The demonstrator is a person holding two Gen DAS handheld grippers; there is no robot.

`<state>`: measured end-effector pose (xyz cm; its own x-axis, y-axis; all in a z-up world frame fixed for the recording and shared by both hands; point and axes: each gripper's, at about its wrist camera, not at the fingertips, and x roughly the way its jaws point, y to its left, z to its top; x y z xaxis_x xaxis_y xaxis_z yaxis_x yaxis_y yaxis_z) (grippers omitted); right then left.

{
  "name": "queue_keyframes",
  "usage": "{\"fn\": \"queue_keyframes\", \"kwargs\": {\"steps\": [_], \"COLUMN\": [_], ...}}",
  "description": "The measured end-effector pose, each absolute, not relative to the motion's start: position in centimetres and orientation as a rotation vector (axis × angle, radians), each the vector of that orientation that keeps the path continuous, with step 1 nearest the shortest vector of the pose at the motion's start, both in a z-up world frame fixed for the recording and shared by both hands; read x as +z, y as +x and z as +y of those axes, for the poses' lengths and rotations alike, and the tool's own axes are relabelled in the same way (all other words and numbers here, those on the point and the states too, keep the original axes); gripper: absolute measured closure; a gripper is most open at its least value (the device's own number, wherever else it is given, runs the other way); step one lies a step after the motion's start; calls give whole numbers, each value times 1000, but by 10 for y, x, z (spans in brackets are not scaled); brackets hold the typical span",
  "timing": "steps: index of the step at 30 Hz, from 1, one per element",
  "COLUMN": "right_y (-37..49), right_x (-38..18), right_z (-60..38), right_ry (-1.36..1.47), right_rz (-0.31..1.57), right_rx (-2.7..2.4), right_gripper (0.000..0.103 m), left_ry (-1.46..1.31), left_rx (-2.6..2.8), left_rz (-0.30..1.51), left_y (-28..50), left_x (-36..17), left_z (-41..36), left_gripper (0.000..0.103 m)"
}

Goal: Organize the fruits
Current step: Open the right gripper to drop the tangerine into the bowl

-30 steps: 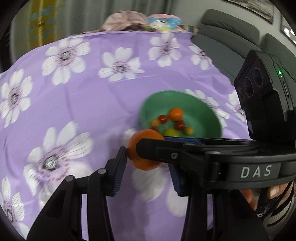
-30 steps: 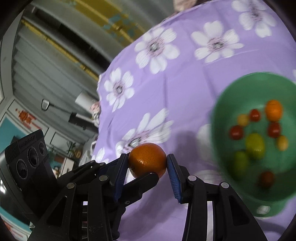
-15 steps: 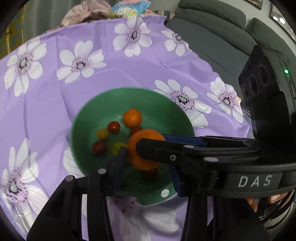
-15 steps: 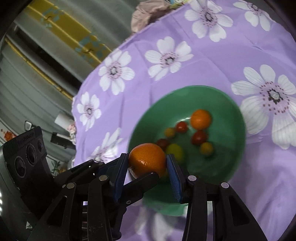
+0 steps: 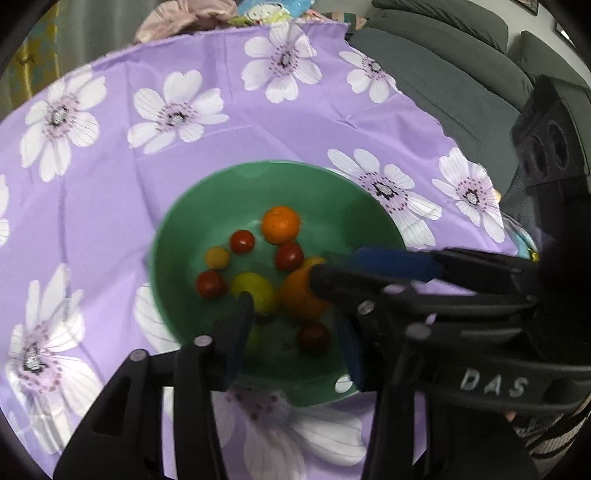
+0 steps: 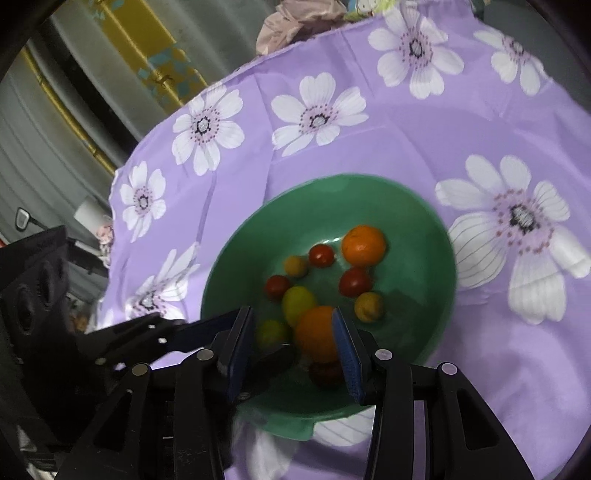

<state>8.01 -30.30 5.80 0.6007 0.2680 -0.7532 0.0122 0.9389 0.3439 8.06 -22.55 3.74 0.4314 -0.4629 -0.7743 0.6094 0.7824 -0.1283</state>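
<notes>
A green bowl point(image 5: 184, 236) point(image 6: 417, 221) sits on the purple flowered cloth. It holds a small orange point(image 5: 280, 224) point(image 6: 364, 245), several red, yellow and green cherry tomatoes, and a larger orange point(image 5: 299, 295) point(image 6: 317, 332). Both grippers hover over the bowl's near side. My left gripper point(image 5: 291, 343) is open with the larger orange lying just beyond its jaws. My right gripper point(image 6: 291, 347) is open too; the orange rests against its right pad, loose in the bowl. The right gripper's fingers point(image 5: 388, 258) cross the left wrist view.
A grey sofa point(image 5: 443, 74) stands beyond the table's right edge. Crumpled cloth and a colourful bag point(image 5: 207, 18) lie at the table's far edge. A yellow-patterned curtain point(image 6: 147, 55) hangs at the back left.
Both grippers carried the larger orange from beside the bowl to over it, then opened. The orange has dropped among the tomatoes in the bowl.
</notes>
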Motion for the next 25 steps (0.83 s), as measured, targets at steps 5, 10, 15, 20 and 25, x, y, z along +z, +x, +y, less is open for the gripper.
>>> {"fn": "queue_keyframes", "kwargs": {"steps": [5, 10, 15, 20, 25], "right_y": [69, 61, 51, 47, 47], "right_x": [82, 99, 109, 113, 114], "right_z": [-304, -305, -296, -287, -282], "right_ry": [142, 20, -150, -147, -140], "right_rz": [876, 870, 868, 868, 858], "right_rx": [45, 44, 81, 145, 160], "right_gripper": [37, 35, 35, 35, 35], "left_ry": [224, 224, 260, 256, 238], "left_rx": [-584, -541, -521, -512, -510], "left_rz": [848, 825, 781, 742, 736], "left_y": [74, 69, 62, 59, 59], "left_x": [53, 65, 83, 94, 99], "left_z": [-210, -197, -193, -192, -191], "left_gripper": [26, 22, 22, 22, 22]}}
